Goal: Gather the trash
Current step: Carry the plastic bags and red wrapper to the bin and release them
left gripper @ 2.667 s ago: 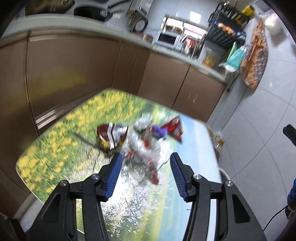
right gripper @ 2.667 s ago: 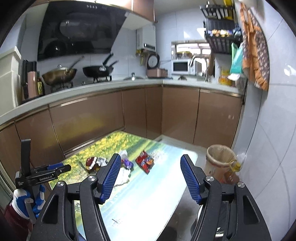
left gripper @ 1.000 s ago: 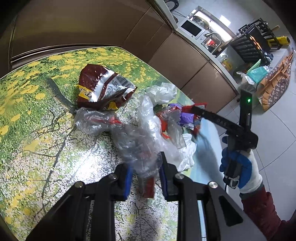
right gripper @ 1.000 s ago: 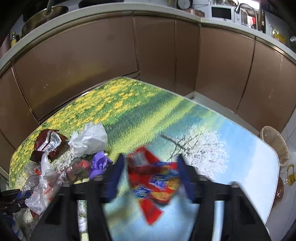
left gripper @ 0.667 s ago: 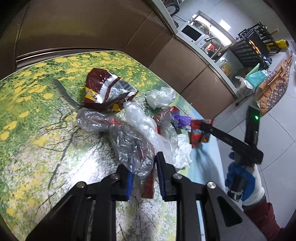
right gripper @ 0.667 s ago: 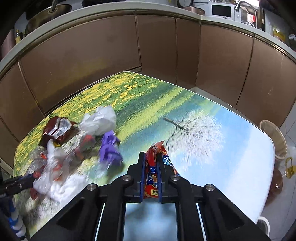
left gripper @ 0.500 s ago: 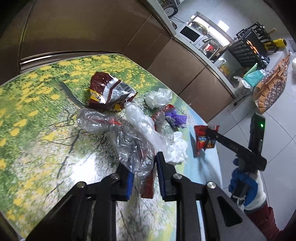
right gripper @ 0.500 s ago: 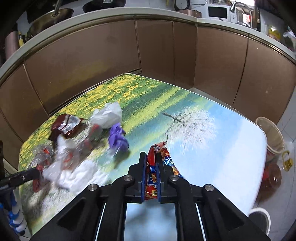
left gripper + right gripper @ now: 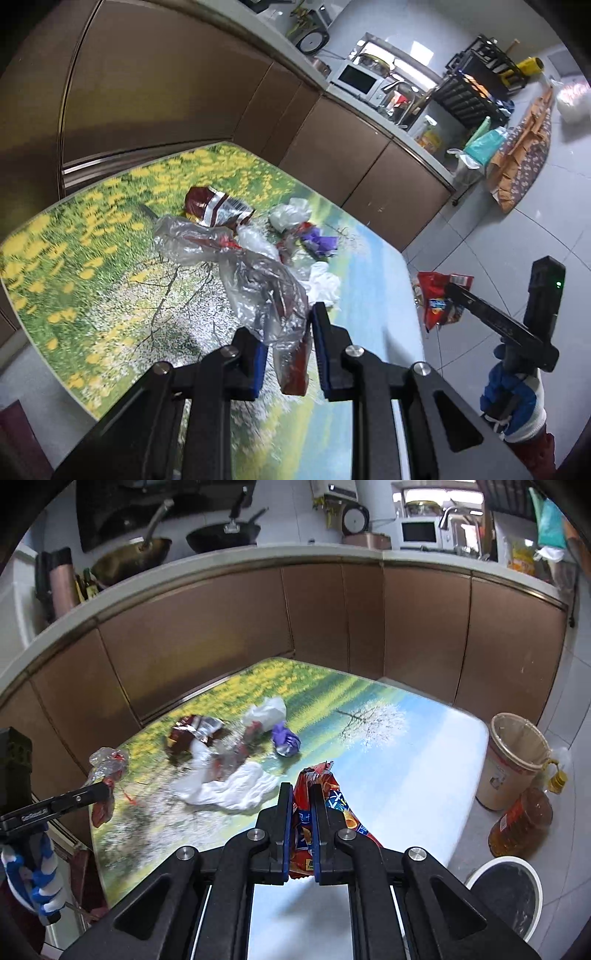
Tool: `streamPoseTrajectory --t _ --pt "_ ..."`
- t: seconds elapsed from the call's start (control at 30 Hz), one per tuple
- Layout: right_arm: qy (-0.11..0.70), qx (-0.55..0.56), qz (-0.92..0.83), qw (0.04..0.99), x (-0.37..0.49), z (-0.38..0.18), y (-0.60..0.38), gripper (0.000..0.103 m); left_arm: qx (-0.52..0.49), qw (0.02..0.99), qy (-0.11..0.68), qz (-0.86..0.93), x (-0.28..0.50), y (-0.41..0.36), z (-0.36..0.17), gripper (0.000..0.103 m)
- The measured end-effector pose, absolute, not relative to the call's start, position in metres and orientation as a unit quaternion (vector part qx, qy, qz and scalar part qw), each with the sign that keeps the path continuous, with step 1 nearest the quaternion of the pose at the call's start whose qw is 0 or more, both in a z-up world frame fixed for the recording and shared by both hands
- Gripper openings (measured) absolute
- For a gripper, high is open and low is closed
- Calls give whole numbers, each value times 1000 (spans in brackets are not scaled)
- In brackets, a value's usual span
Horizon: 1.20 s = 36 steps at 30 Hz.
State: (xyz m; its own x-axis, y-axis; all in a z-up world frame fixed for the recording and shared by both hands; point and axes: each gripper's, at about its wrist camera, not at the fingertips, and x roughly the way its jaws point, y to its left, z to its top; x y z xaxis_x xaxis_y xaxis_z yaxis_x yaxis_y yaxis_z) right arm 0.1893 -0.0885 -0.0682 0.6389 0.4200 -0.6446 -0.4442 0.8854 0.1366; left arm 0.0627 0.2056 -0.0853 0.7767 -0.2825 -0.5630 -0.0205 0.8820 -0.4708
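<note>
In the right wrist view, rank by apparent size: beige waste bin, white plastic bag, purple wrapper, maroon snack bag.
1. beige waste bin
2. white plastic bag
3. maroon snack bag
4. purple wrapper
The bin stands on the floor beyond the table, so its true size is unsure.

Left wrist camera sits behind left gripper [image 9: 286, 332], looks forward and down along fingers, close over near end of table [image 9: 92, 288], cabinets and microwave [image 9: 356, 78] beyond. Right gripper [image 9: 448, 290] enters at its right edge.

Right wrist camera sits behind right gripper [image 9: 300, 805], faces down across table [image 9: 406, 775] toward stove wall, waste bin [image 9: 513, 760] to its right. Left gripper [image 9: 105, 794] shows at its left edge.

Shared: tabletop, trash pile [image 9: 291, 236] [image 9: 236, 753], microwave [image 9: 419, 532].
</note>
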Motion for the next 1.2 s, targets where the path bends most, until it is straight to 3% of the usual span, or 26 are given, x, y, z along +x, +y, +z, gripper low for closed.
streamPoseTrajectory --t 0.33,0.6,0.9,1.2 --pt "290 24 213 933 119 -24 -152 8 -181 929 310 -90 36 164 -44 21" --pt "256 55 162 952 91 -10 -217 8 -115 931 312 -153 45 85 -17 21" --pt "271 103 49 956 91 -41 -298 9 -28 897 351 -268 96 -52 -29 21" --pt "315 130 -48 939 124 -96 -365 9 51 836 411 -361 169 -205 -81 21"
